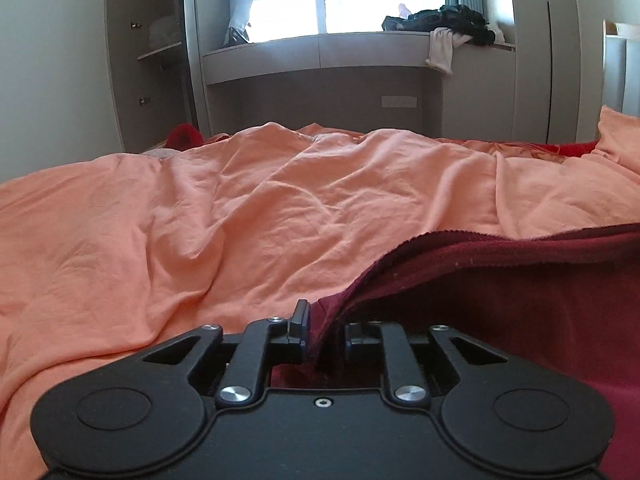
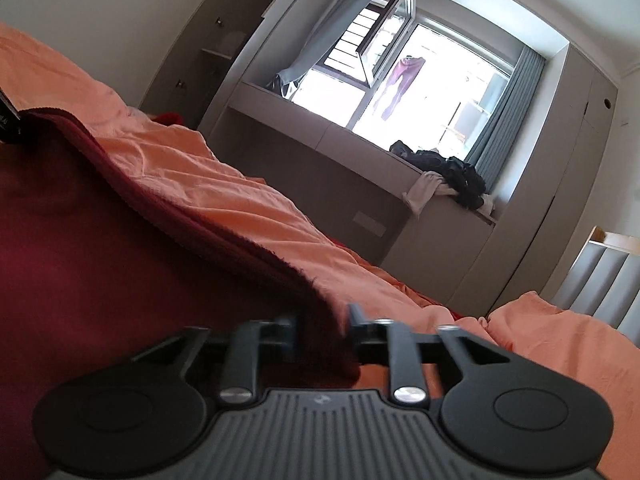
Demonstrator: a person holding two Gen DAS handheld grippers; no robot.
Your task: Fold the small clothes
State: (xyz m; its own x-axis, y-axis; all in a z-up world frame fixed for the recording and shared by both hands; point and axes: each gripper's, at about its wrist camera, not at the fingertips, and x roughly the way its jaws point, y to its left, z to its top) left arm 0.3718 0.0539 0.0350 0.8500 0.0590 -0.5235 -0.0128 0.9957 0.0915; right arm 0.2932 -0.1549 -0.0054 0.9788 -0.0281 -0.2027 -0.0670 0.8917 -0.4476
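A dark red garment lies on the orange bed cover, its hemmed edge running from the right side down to my left gripper. That gripper's jaws stand a little apart with a fold of the red cloth hanging between them, and the pads do not press on it. In the right wrist view the same garment fills the left half. My right gripper is open wider, with the garment's corner lying between its fingers. A black part at the far left edge sits by the garment's other corner.
The rumpled orange cover spreads across the whole bed. A window bench beyond the bed carries a pile of dark clothes and a pale cloth hanging over its edge. An open wardrobe stands at the left, and a red item lies at the bed's far end.
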